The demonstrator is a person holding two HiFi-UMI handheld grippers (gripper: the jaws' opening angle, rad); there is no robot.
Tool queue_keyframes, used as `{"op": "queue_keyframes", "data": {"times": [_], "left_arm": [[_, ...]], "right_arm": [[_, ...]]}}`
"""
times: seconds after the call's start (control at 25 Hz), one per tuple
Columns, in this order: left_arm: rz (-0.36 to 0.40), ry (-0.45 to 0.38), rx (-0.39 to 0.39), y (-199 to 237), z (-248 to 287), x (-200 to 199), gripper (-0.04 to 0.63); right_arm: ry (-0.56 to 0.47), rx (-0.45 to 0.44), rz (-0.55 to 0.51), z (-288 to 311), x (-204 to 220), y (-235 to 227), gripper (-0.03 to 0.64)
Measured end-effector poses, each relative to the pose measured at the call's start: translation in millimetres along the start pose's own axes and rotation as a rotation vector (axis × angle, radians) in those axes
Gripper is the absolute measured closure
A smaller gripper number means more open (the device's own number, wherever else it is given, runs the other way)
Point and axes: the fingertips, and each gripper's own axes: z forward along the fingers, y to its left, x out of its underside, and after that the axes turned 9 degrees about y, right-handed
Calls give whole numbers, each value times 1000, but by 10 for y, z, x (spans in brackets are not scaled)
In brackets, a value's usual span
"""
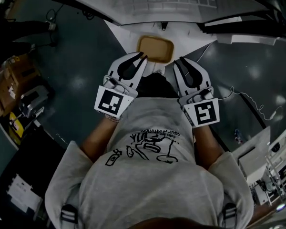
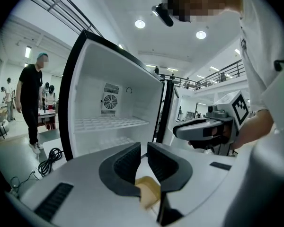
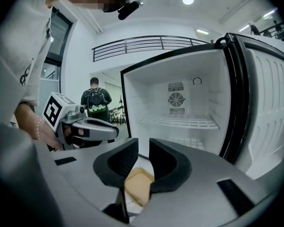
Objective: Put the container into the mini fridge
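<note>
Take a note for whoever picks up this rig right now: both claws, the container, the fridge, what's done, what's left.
Left claw: slightly open, empty.
Right claw: the same.
Container: lies on the white surface in front of the open fridge, just ahead of both claws, not gripped.
Done: fridge door is open.
Left: grip the container and set it inside.

The head view looks steeply down from above the person (image 1: 152, 175) onto the left gripper (image 1: 141, 57), the right gripper (image 1: 179, 61) and the container (image 1: 155, 49). Each gripper view looks closely along its own jaws into the open mini fridge (image 3: 180, 112), which both share.
</note>
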Motion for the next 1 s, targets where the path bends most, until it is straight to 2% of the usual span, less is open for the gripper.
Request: {"op": "queue_keyframes", "data": {"times": [0.12, 0.4, 0.52, 0.72, 1.0], "left_arm": [[13, 36, 2, 31, 97, 175, 541], [-8, 104, -12, 176, 253, 559, 540], [-10, 133, -14, 236, 322, 698, 538], [-51, 165, -22, 353, 418, 901, 538], [-63, 209, -27, 467, 533, 1146, 534]], "right_arm": [[15, 8, 4, 74, 113, -55, 545], [24, 40, 14, 276, 361, -189, 526], [74, 50, 55, 358, 566, -239, 523], [109, 49, 60, 504, 778, -307, 522], [166, 61, 52, 706, 991, -373, 522]]}}
